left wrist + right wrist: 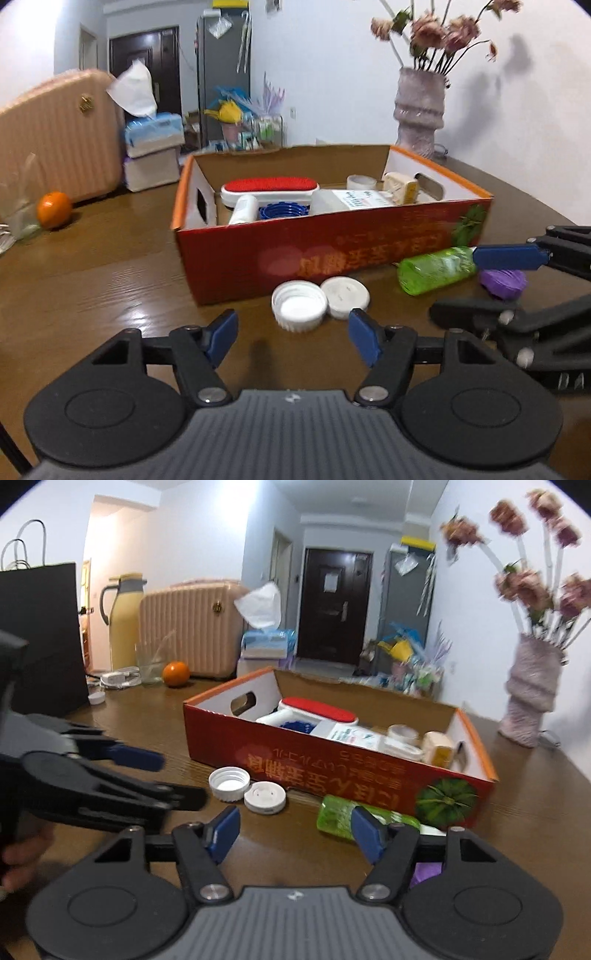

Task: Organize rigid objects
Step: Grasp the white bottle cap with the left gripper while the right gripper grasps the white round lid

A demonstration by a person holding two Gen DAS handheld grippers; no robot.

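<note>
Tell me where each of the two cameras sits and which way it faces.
Left wrist: on the left gripper, looking forward and slightly down along its open blue fingers at two white caps before the red box; the right gripper enters at the right edge.
Right wrist: on the right gripper, facing the green bottle and the box's corner; the left gripper and a hand show at left.
Shared: box, caps, bottle, orange, vase, brown table.

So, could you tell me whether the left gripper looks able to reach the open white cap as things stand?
Probably yes: the left gripper is open, the white cap lies on bare table just ahead, nothing between.
</note>
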